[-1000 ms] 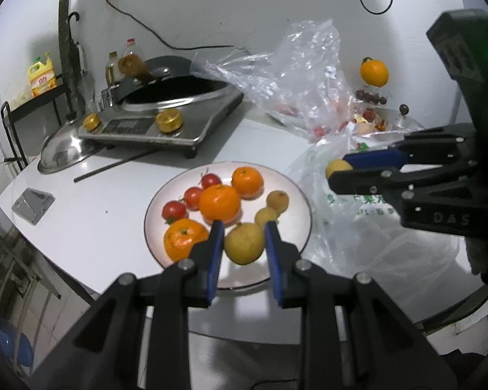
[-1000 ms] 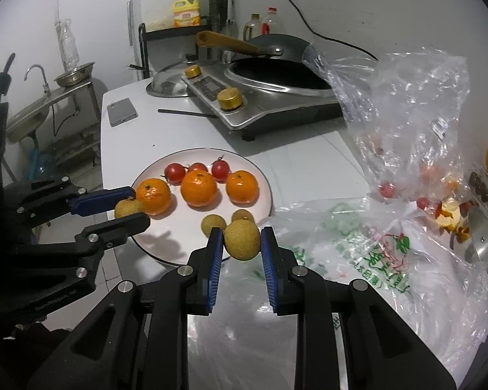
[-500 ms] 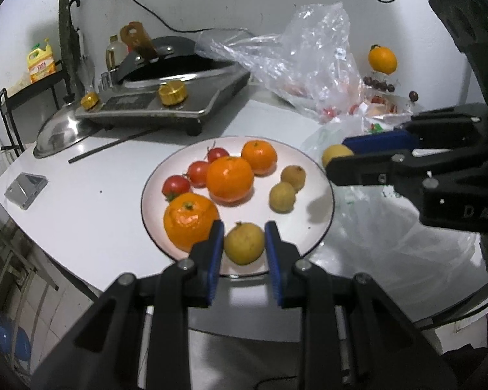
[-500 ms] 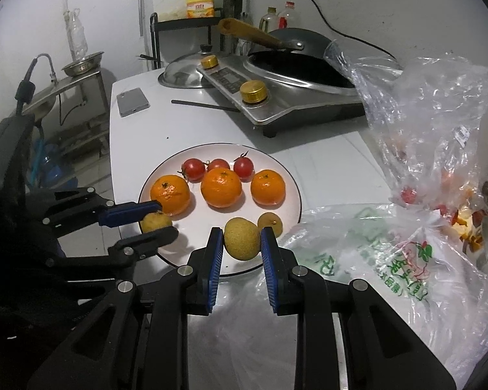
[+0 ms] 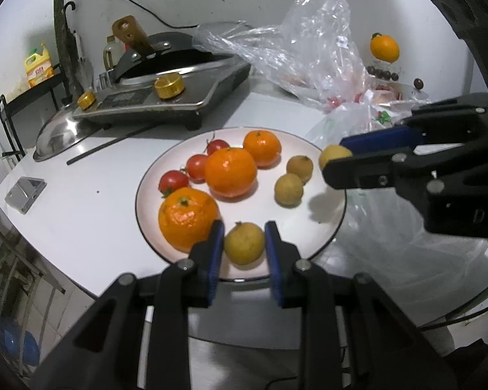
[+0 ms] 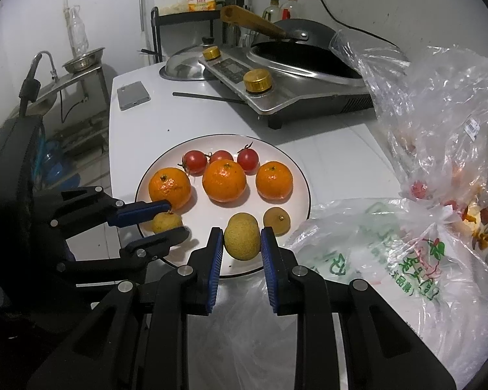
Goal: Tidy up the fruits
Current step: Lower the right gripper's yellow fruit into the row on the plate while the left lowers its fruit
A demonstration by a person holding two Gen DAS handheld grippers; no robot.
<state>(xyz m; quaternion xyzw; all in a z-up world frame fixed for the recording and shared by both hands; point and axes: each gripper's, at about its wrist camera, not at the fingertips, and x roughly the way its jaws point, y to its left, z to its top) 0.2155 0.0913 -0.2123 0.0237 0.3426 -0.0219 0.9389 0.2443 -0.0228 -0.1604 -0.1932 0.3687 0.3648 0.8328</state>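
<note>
Both tongs have come lower and closer over the plate (image 6: 304, 191) since the earlier frames, and the plate now fills more of each view. Left tongs (image 5: 244, 243) are closed on a small yellow-brown fruit (image 5: 244, 243), pads pressed against both of its sides, over the plate's near rim beside the nearest orange (image 5: 188, 216). Right tongs (image 6: 241, 241) are likewise closed on a second yellow-brown fruit (image 6: 242, 240), held over the plate's right near portion, close to a loose brown fruit (image 6: 276, 221).

Plate contents: three oranges in a row, three cherry tomatoes (image 6: 221, 157) behind them on the far side, and the loose small fruits on the right — one seen in the right view, two in the left. The plate sits on the white tabletop (image 6: 166, 120), with plastic bags (image 6: 432, 149) to the right and a cooker (image 6: 296, 81) at the far side.

Step in hand, as judged: placing both held fruits on the plate. Whether either fruit already touches the plate surface cannot be told.

Next move calls for — lowering each fruit until it rests on bare plate, then opening the tongs slowly so the round fruit does not roll off the rim.
</note>
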